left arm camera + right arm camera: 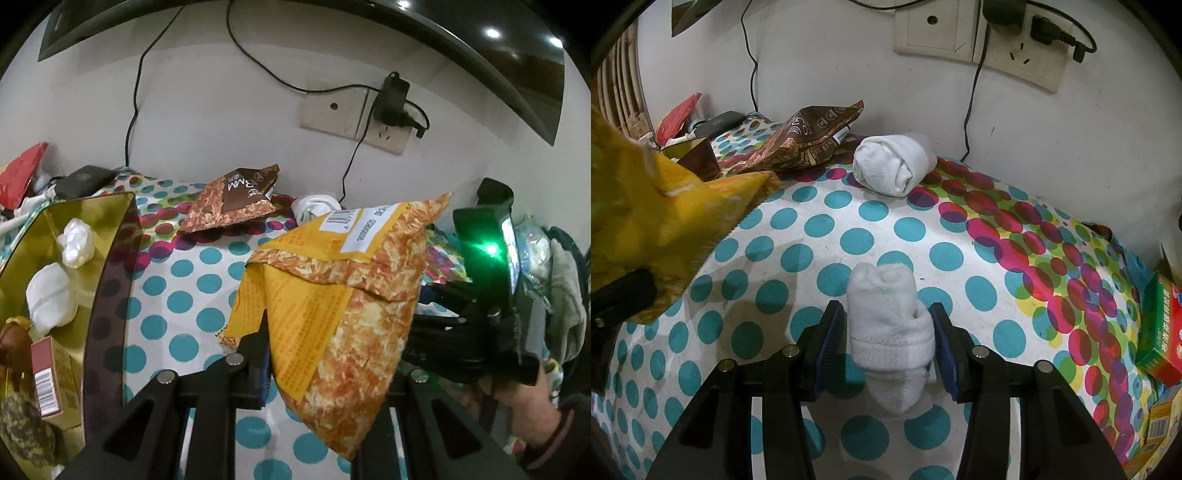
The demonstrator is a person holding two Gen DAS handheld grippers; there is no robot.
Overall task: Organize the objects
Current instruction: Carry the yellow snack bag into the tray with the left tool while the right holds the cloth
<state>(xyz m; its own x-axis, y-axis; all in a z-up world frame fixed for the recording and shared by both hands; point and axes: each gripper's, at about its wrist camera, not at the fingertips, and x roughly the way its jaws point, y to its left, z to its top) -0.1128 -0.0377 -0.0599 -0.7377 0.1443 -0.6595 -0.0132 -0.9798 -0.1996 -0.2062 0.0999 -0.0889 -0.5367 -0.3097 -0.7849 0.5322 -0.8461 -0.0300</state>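
Observation:
My left gripper (325,350) is shut on a yellow-orange snack bag (332,302) and holds it above the dotted tablecloth (192,295); the bag also shows in the right wrist view (657,221) at the left. My right gripper (888,332) has its jaws around a rolled white sock (886,317), pads touching its sides. A second rolled white sock (894,164) lies near the wall. A brown snack bag (232,199) lies at the back, also in the right wrist view (805,136). A gold box (55,288) at the left holds white socks and small packs.
A wall socket with a plugged charger (395,99) and cables are behind the table. A green-red carton (1160,328) and other boxes sit at the right edge. A red bag (22,173) and a dark device (85,181) lie at the back left.

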